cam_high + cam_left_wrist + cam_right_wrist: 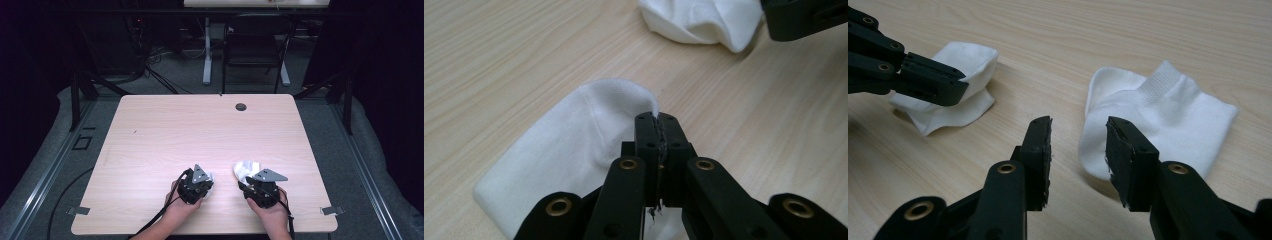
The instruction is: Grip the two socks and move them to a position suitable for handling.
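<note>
Our left hand-held gripper point(658, 120) is clamped on one small white cotton sock point(569, 150) on the table point(165, 130); the right hand-held gripper point(1079, 137), jaws apart, should close squarely over the second white sock's point(1168, 120) near edge.

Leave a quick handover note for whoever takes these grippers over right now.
Left gripper: shut on the edge of one white sock, which still lies on the table.
Right gripper: open, empty, jaws just short of the second sock.
Both socks lie near the table's front edge, apart from each other.
Done: first sock pinched.
Left: probably grab the second sock, then pair them.
</note>
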{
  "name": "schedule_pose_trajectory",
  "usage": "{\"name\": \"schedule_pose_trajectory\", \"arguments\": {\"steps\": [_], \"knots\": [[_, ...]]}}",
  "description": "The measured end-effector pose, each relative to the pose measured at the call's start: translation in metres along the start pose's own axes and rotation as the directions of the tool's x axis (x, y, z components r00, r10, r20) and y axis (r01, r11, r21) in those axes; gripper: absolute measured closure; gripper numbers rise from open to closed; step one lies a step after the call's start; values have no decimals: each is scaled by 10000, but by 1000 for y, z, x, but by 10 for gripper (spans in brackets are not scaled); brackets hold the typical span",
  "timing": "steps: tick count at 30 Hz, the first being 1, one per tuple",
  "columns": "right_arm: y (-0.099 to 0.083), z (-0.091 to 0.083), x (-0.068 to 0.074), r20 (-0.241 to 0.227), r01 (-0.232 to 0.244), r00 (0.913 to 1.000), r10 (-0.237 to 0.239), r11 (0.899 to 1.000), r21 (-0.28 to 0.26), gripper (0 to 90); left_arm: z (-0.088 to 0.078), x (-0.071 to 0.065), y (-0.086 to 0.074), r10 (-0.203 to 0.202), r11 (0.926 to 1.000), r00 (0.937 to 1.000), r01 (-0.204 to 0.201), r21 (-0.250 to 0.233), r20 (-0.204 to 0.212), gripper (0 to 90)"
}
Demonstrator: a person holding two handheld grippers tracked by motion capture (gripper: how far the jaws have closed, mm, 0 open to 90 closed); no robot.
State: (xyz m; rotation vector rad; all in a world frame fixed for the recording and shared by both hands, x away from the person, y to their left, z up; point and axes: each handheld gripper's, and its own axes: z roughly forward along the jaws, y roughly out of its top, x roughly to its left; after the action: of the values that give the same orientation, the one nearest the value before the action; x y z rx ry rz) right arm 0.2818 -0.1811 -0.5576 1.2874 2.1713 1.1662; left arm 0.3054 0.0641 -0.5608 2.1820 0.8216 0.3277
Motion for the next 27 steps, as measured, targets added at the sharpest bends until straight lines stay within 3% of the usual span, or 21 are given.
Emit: {"name": "schedule_pose_trajectory", "arguments": {"steps": [3, 7, 10, 11, 14, 15, 23, 27], "knots": [[2, 1, 4, -240, -49, 9997, 50, 10000, 41, 730, -8, -1, 1, -94, 9994, 9997, 101, -338, 214, 898], [7, 8, 18, -1012, 101, 9948, -70, 9995, 293, 860, -21, 2, 1, -412, 9953, 9980, 453, -854, 490, 899], [12, 19, 33, -1365, 577, 9893, -506, 9972, 485, 897, -29, 4, -1, -457, 9933, 9979, 504, -1041, 466, 898], [15, 26, 41, -1519, 946, 9849, -829, 9930, 714, 900, -34, 7, -3, -639, 9910, 9967, 692, -1150, 495, 898], [18, 34, 48, -1701, 1096, 9811, -927, 9897, 926, 900, -38, 12, -5, -830, 9873, 9951, 895, -1315, 537, 898], [20, 45, 55, -1873, 1135, 9778, -935, 9886, 990, 900, -40, 14, -5, -916, 9859, 9941, 986, -1354, 574, 898], [15, 68, 65, -1622, 1567, 9775, -1351, 9793, 1285, 896, -57, 29, -14, -1105, 9818, 9935, 1136, -1524, 286, 896], [14, 67, 63, -1656, 1544, 9773, -1319, 9793, 1312, 900, -67, 39, -24, -1303, 9793, 9915, 1280, -1567, -45, 896]]}}
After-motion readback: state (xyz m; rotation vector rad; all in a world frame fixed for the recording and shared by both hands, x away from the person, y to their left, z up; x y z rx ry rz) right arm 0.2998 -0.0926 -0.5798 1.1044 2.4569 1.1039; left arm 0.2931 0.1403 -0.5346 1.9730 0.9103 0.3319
